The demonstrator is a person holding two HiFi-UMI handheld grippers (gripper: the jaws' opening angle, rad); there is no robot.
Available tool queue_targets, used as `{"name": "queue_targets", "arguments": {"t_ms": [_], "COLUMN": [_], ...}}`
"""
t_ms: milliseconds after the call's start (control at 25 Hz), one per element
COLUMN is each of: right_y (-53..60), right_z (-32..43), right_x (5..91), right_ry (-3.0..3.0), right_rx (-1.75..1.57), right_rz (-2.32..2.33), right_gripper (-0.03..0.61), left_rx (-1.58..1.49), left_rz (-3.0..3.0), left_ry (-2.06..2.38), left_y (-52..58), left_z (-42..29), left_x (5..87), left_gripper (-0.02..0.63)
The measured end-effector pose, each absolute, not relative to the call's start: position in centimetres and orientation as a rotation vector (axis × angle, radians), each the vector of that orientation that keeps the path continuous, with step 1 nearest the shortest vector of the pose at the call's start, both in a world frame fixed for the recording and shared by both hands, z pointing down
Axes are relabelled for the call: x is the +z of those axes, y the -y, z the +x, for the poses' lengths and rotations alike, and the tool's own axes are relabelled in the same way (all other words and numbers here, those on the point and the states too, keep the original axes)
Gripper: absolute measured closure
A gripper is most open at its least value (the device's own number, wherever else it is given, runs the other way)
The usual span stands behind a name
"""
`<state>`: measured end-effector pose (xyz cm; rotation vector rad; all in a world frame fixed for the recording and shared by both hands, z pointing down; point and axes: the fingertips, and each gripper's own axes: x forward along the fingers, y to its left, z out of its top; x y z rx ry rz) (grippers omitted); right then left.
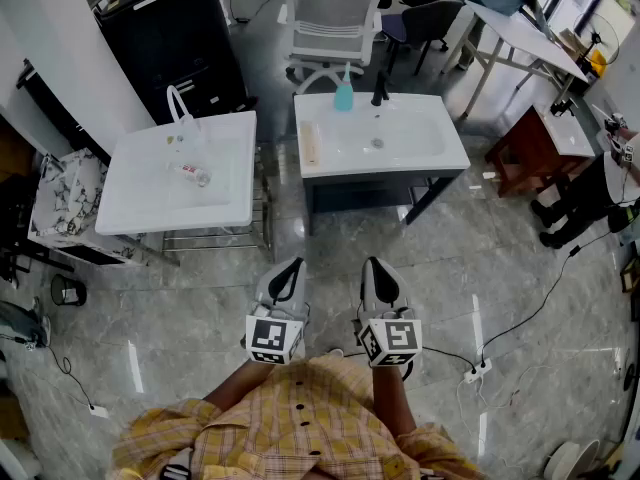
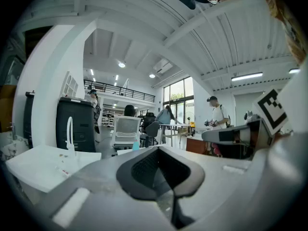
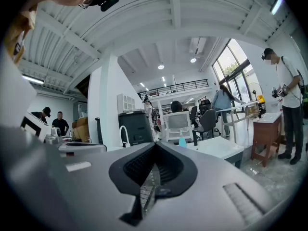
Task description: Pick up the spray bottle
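The spray bottle [image 1: 343,92] is small and teal, standing upright at the back edge of the right white sink counter [image 1: 440,148], next to a black tap [image 1: 379,90]. It shows as a small teal shape far off in the left gripper view [image 2: 136,146] and in the right gripper view [image 3: 182,141]. Both grippers are held close to the person's body over the floor, well short of the counter. The left gripper [image 1: 290,268] [image 2: 161,150] is shut and holds nothing. The right gripper [image 1: 378,268] [image 3: 155,146] is shut and holds nothing too.
A second white sink [image 1: 130,208] with a white tap [image 1: 180,103] and a small item lying in its basin [image 1: 190,173] stands at the left. Behind are a black cabinet [image 1: 170,28] and a white chair [image 1: 330,23]. Cables and a power strip [image 1: 478,370] lie on the floor at the right.
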<state>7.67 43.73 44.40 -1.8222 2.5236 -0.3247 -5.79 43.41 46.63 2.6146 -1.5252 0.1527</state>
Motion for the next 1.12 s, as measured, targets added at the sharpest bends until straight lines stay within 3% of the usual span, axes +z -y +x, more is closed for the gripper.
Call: {"name": "queue_targets", "arguments": {"t_ms": [1120], "right_y": [-35.3], "right_z": [0.5], "right_x": [43.8], "right_ry": [-2.477], "right_rx": [-0.268], "right_rz": [-1.894], "right_gripper": [0.583], "left_rx": [0.109], "left_rz": [2.695], "left_ry": [1.396], "left_y": [-33.7], "left_z": [-11.0], "left_x": [46.9], "left_gripper": [0.615]}}
